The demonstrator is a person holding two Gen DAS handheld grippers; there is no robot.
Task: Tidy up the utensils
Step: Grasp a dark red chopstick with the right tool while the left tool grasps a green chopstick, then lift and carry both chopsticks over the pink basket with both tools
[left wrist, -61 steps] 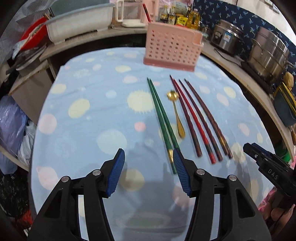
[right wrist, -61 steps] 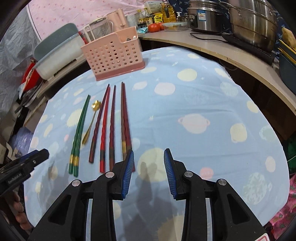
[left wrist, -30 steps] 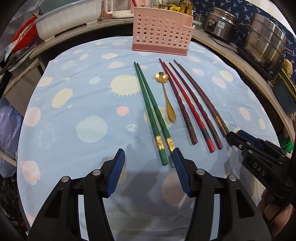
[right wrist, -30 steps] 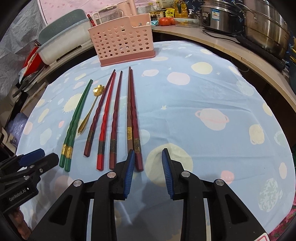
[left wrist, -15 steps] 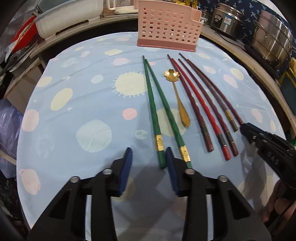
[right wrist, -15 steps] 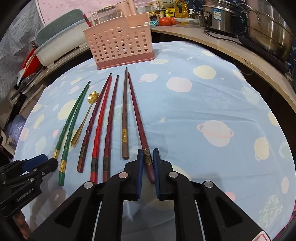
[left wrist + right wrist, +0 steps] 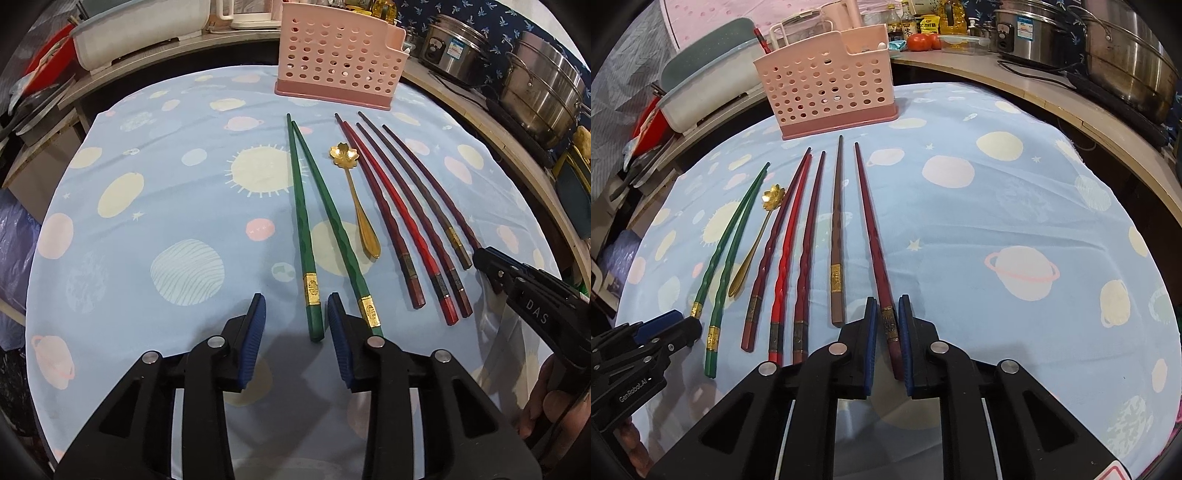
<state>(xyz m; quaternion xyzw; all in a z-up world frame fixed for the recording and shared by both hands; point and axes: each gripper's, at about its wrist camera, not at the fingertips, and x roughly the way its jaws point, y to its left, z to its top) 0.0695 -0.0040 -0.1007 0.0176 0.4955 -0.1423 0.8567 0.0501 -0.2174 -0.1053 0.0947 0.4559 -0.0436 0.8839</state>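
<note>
Planet-print tablecloth (image 7: 979, 229): utensils lined up before pink caddy (image 7: 827, 96). Right gripper (image 7: 886, 332) clamped on dark red chopstick (image 7: 871, 236), likely for caddy. Left gripper (image 7: 295, 325) part-open around green chopstick (image 7: 304, 236), not pinching.

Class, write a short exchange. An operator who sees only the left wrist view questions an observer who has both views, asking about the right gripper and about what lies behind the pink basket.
Operator: In my view the right gripper shows only from the side. Is it holding anything?
Observer: Yes. The right gripper has its jaws shut on the gold-banded end of the dark red chopstick, the rightmost one in the row.
Operator: The pink utensil basket blocks my view of the counter. What is behind it?
Observer: Tomatoes sit on the counter behind the pink utensil basket, next to some bottles.
</note>
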